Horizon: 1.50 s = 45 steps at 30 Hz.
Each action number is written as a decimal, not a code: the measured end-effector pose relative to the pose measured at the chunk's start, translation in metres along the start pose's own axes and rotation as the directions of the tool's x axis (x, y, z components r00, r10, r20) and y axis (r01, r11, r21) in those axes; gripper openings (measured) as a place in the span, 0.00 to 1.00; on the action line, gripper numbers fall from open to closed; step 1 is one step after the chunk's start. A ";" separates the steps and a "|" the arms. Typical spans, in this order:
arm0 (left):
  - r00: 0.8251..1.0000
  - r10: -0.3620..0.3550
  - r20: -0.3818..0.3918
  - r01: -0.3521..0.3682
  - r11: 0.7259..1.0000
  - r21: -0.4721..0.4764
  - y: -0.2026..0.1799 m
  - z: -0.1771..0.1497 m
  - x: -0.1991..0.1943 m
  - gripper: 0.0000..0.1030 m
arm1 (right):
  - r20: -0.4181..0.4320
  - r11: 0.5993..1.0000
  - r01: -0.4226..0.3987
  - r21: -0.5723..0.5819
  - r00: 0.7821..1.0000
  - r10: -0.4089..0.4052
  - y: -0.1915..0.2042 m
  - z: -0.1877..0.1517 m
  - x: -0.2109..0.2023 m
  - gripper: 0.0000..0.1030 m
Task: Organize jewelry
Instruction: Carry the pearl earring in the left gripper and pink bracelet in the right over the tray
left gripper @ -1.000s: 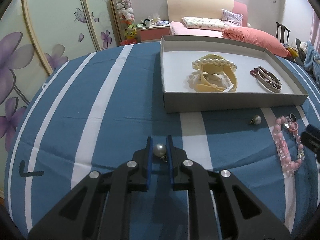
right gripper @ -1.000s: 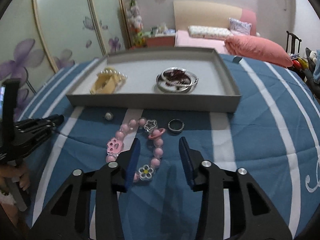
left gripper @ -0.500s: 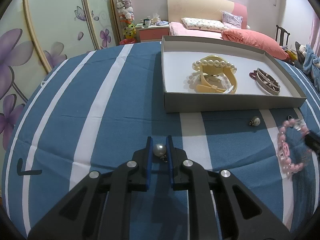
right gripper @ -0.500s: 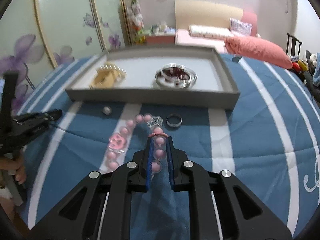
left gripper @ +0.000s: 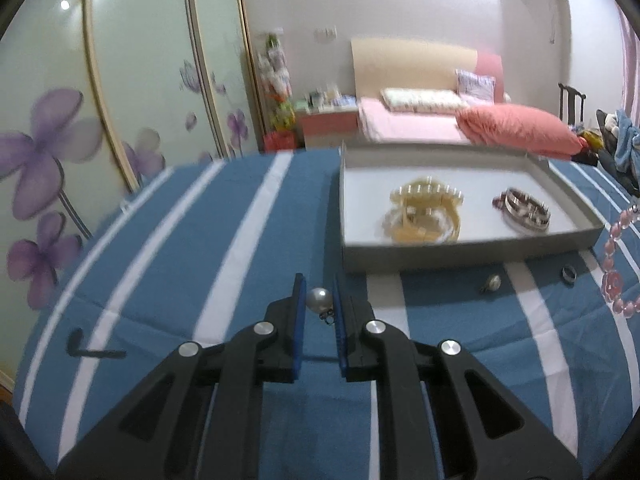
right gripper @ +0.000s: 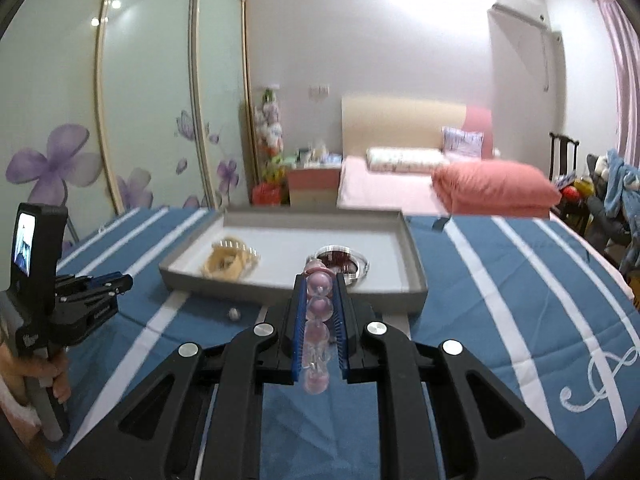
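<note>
Both grippers have lifted since earlier frames. Left gripper [left gripper: 319, 302] clamps pearl earring [left gripper: 319, 299] between its tips; grey tray [left gripper: 452, 257] ahead-right. Right gripper [right gripper: 319, 300] clamps pink bead bracelet [right gripper: 318, 312], raised; tray directly ahead.

Open blue-and-white striped cloth [left gripper: 168, 240] fills the left half of the left wrist frame; only a dark mark lies at lower left. Right of centre, the shallow grey cardboard tray [left gripper: 460, 258] presents its near wall as a low barrier. Inside, bare white floor shows at the tray's left side and between the cream pearl-trimmed bracelet pile [left gripper: 426, 214] and the silver bangle stack [left gripper: 526, 210]. Lower right: 1 small pearl earring [left gripper: 491, 283] and 1 dark ring [left gripper: 569, 274] lie loose before that wall.
</note>
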<state>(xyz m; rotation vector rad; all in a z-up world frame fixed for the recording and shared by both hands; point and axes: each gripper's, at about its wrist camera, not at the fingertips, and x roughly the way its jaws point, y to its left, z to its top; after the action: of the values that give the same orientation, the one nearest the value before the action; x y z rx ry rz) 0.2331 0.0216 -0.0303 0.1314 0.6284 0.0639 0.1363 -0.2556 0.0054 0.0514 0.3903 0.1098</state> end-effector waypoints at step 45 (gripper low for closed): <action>0.943 0.073 0.326 -0.076 0.997 -0.004 -0.043 0.063 -0.031 0.14 | 0.351 0.997 0.067 -0.040 0.935 -0.049 0.006 0.026 0.007 0.14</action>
<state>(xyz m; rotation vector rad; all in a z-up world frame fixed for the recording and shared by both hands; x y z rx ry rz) 0.2459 -0.0307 0.0320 0.1696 0.2923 0.1100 0.1522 -0.2491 0.0269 0.0076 0.0323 0.0504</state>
